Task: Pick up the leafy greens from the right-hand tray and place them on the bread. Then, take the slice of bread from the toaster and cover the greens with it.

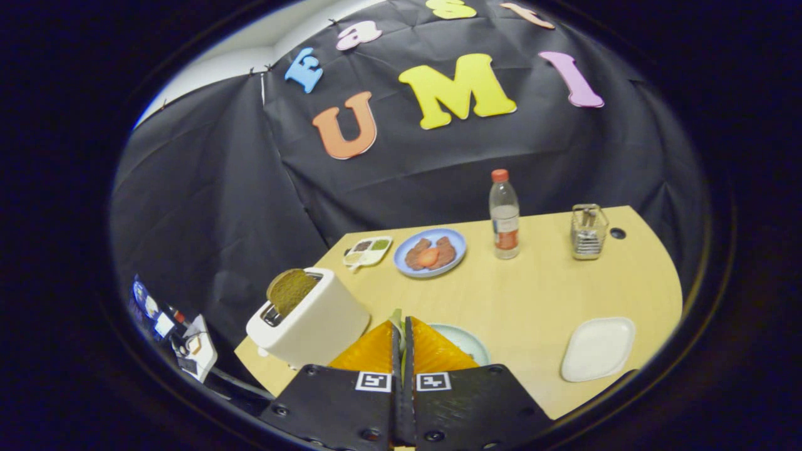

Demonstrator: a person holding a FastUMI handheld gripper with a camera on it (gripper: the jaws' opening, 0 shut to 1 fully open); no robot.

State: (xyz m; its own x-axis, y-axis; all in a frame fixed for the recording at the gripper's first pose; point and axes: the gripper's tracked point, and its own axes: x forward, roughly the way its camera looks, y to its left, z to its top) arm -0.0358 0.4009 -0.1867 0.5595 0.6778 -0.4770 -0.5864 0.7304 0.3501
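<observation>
My gripper [401,324] hangs above the near part of the wooden table [532,294], its fingers pressed together on a sliver of leafy greens [396,318] that pokes out at the tips. Right behind the fingers lies a pale round plate [467,341], mostly hidden by them. I cannot see what is on it. Left of the fingers stands a white toaster [313,326] with a brown slice of bread [291,290] sticking up from its slot. To the right of the fingers, a bare white tray [598,348] sits near the table's edge.
Farther back stand a blue plate [430,252] with meat pieces and a tomato slice, a small divided sauce dish [368,250], a clear bottle [504,216] with a red cap and a wire holder [589,232]. The table drops off just left of the toaster.
</observation>
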